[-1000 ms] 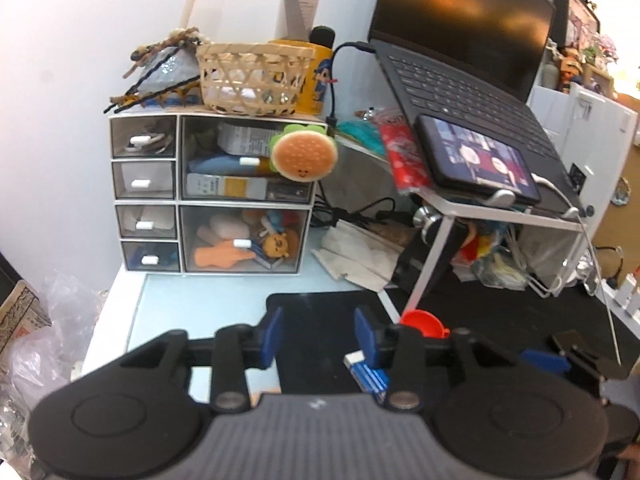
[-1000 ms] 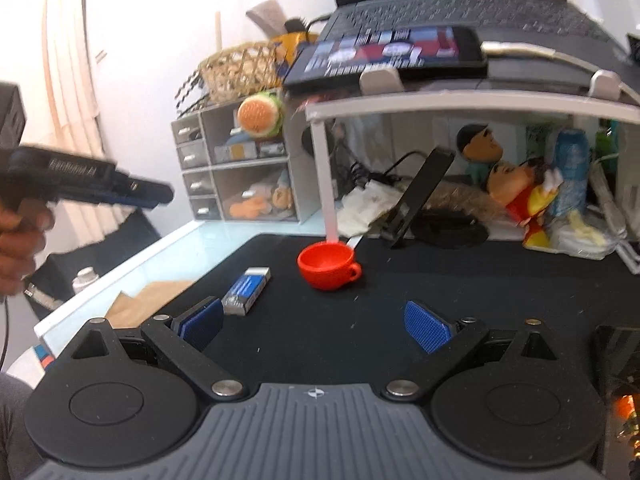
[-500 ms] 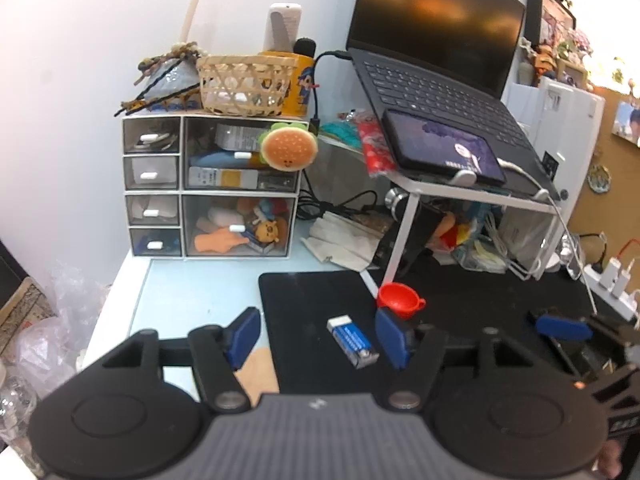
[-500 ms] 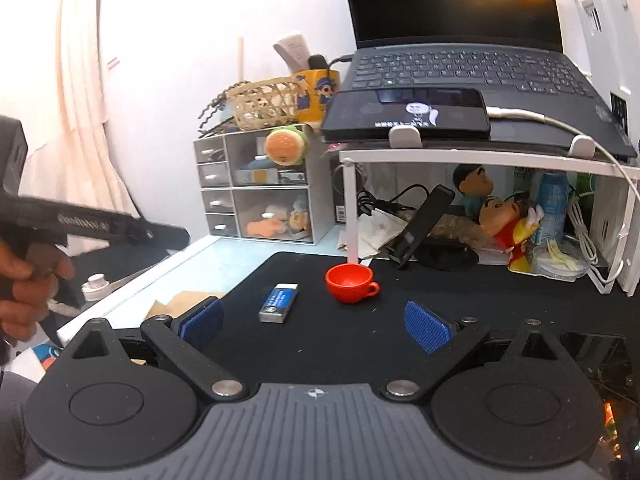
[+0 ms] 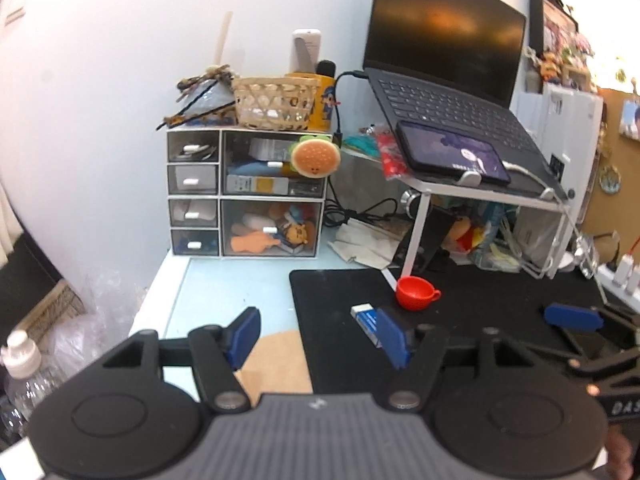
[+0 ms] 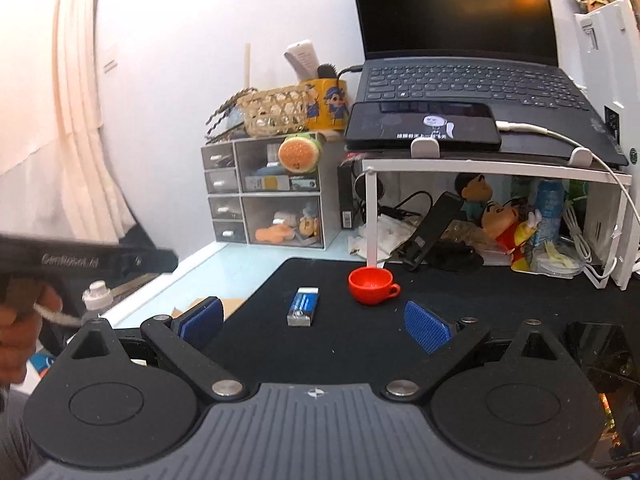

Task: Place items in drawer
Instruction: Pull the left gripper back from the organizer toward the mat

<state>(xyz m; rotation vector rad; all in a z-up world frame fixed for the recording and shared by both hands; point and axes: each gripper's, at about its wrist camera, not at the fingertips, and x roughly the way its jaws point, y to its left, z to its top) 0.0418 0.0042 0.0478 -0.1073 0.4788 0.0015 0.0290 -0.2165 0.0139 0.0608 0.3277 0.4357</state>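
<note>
A white wall backs a crowded bench with a pale blue top, part of it covered by a black mat. Against the wall stands a small drawer unit of clear-fronted drawers, all pushed in, with a woven basket on top and a burger-shaped plush stuck at its upper right drawer. To its right a white stand carries an open laptop and a phone lying in front of the keyboard. On the mat, just in front of the stand's leg, sits a small red cup, handle to the right, and near it on the left lies a blue and white eraser, apart from the cup. The left tool hangs above the near edge of the bench with its blue pads spread wide, grasping nothing; the eraser shows just beside its right pad. The right tool likewise stands released and empty, low over the mat, with eraser and cup ahead between its fingers. A hand at the left edge of the right wrist view grips the other tool's handle.
</note>
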